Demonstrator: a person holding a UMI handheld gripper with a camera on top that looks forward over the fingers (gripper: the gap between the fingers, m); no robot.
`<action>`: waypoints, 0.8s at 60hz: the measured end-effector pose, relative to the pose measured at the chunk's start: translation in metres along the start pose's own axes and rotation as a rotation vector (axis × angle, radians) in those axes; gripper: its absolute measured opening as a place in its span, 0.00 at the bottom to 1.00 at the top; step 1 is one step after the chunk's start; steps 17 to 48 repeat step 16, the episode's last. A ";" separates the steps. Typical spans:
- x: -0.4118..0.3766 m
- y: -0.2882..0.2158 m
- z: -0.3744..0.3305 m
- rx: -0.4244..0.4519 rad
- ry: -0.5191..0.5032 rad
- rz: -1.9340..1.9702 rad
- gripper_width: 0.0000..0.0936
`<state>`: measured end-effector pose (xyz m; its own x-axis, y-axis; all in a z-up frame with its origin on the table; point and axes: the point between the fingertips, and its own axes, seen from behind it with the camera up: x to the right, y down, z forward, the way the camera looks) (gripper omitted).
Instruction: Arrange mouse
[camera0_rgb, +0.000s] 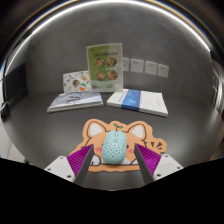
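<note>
A pale teal mouse (113, 147) with small dots sits on an orange and cream animal-shaped mouse mat (120, 130) on the dark table. My gripper (113, 160) is at the mat's near edge, and the mouse stands between its two fingers. The purple pads (82, 158) flank the mouse with a small gap at each side, so the fingers are open. The mouse rests on the mat.
Beyond the mat lie a booklet (75, 100) on the left and a blue and white booklet (136, 100) on the right. A small picture card (76, 81) and a green leaflet (103, 58) stand against the back wall, beside several wall sockets (143, 67).
</note>
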<state>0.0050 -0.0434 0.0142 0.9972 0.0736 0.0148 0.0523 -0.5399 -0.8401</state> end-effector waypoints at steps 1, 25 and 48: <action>-0.001 0.000 -0.006 0.005 -0.013 0.000 0.90; 0.010 0.015 -0.095 0.080 -0.095 0.054 0.91; 0.010 0.015 -0.095 0.080 -0.095 0.054 0.91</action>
